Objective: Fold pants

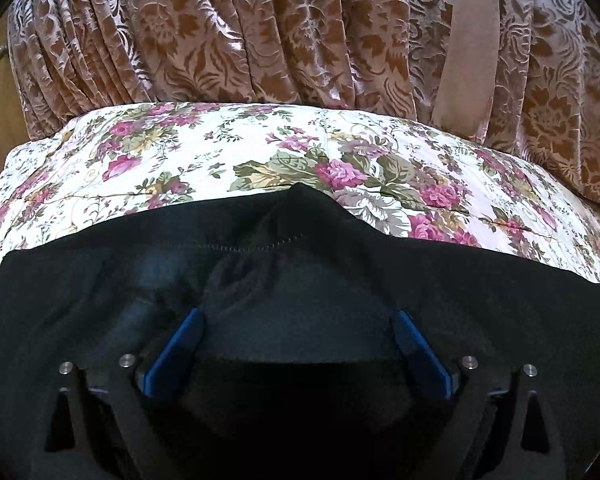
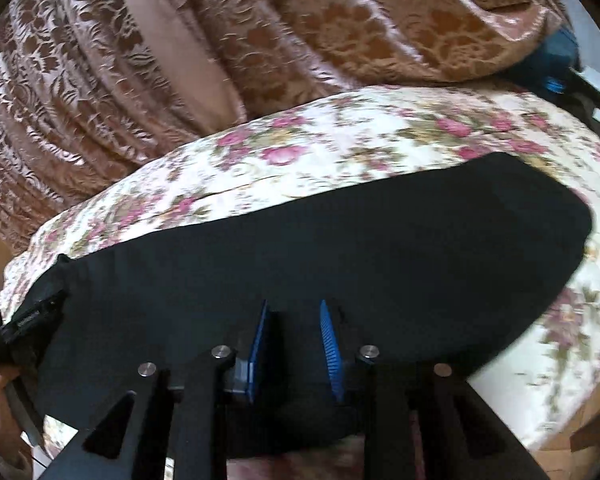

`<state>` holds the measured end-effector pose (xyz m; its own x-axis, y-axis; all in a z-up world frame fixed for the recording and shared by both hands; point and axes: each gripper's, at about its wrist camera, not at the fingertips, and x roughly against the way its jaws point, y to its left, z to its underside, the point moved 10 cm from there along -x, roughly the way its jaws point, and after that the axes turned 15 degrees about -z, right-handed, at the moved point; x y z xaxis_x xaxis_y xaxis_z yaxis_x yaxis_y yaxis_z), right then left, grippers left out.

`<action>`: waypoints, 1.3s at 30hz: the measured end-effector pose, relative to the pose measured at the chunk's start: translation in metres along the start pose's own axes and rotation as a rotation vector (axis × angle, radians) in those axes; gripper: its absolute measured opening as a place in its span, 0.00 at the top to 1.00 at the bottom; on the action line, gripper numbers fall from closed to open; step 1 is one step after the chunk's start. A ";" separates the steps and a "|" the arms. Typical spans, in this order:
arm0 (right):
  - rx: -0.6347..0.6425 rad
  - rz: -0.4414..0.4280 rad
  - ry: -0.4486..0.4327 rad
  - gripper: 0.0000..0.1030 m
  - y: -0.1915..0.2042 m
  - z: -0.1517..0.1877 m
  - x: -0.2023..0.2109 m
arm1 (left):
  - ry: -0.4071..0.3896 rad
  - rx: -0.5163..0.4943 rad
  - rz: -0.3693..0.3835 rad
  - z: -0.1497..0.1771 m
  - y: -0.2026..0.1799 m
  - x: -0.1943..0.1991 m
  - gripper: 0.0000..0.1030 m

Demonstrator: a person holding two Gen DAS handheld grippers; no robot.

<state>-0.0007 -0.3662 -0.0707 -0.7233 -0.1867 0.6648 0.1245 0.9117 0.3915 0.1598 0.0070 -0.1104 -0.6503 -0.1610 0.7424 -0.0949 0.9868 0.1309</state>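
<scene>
black pants (image 2: pixel 340 248) lie flat on a floral quilt (image 2: pixel 308 160), running from 9 to 2 o'clock in the right wrist view, with patterned curtains (image 1: pixel 260 40) behind at 12. the left gripper (image 1: pixel 298 320) is spread wide over a raised fold of the pants, pads seemingly clear of the cloth. the right gripper (image 2: pixel 294 312) is slightly parted above the pants, grasping nothing.

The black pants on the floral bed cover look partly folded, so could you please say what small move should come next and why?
Probably bring the right tongs down onto the near edge of the black pants and close there. The pants lie as a long band across the floral bed cover, both tongs stand open with nothing gripped, and the left tongs hover over a bunched fold.
</scene>
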 end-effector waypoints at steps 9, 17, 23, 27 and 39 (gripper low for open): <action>-0.112 0.109 -0.093 0.75 -0.060 -0.002 0.050 | 0.001 0.003 0.009 0.000 0.000 0.000 0.05; -0.245 0.163 -0.130 0.56 -0.105 0.012 0.078 | 0.001 0.002 0.010 0.001 0.000 0.001 0.05; -0.418 0.056 -0.186 0.53 -0.134 0.015 0.079 | 0.001 0.004 0.012 0.001 -0.001 0.001 0.05; -0.444 0.026 -0.221 0.53 -0.143 0.006 0.074 | 0.001 0.003 0.011 0.001 0.000 0.001 0.05; -0.626 -0.088 -0.347 0.53 -0.170 -0.017 0.059 | 0.000 0.008 0.016 0.001 -0.001 0.002 0.05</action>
<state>-0.0528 -0.5388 -0.0871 -0.9095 -0.0279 0.4147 0.3470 0.4985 0.7944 0.1576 0.0061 -0.1097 -0.6517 -0.1449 0.7446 -0.0906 0.9894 0.1132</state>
